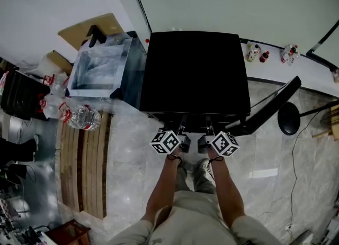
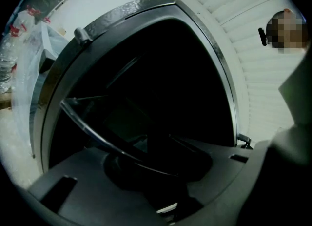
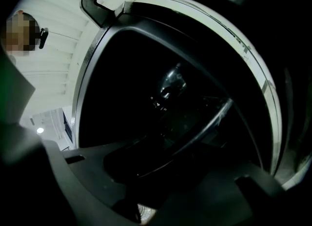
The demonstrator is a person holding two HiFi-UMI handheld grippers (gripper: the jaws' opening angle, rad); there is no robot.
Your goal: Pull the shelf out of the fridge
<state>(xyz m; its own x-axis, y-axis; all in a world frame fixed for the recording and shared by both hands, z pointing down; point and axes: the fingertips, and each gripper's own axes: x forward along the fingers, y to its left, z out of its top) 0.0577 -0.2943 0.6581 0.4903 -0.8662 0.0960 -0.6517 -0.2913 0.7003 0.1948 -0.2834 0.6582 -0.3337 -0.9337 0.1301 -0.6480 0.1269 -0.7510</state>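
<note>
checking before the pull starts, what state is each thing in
fridge door, open
shelf, inside the fridge, not pulled out
left gripper, at the shelf's front edge, grip too dark to tell
right gripper, same
water bottle, lying on its side

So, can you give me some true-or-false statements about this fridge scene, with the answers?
1. The fridge has its door open. True.
2. The left tongs and right tongs are both at the fridge's front. True.
3. The clear box sits on top of the fridge. False: it stands beside it, on the person's left.
4. The shelf lies on the floor. False: its edge shows inside the fridge opening.
5. Small bottles stand on the white ledge. True.
</note>
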